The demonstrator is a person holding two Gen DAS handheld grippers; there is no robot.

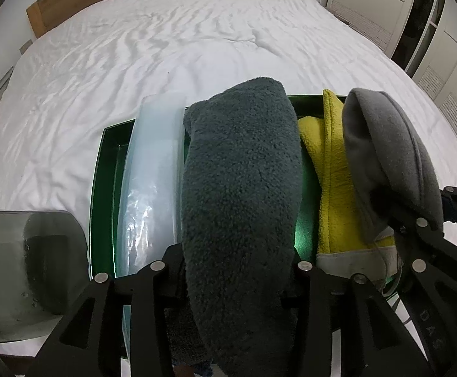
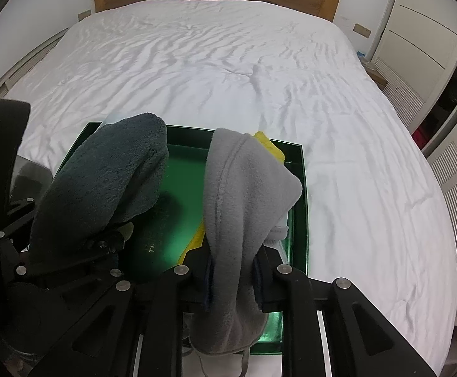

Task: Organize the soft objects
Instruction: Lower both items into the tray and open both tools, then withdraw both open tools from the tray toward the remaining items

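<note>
Fleece fills both tongs: the left tongs (image 1: pixel 237 270) pinch a dark teal cloth (image 1: pixel 244 169) and the right tongs (image 2: pixel 231 267) a grey cloth (image 2: pixel 237 188), each running lengthwise toward twelve o'clock over the green tray (image 2: pixel 300 194) on the bed (image 2: pixel 228 62).

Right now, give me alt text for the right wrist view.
The right hand-held gripper pinches a light grey fleece cloth over a green tray on a white bed. Beside it, the left hand-held gripper holds a dark teal towel.
</note>
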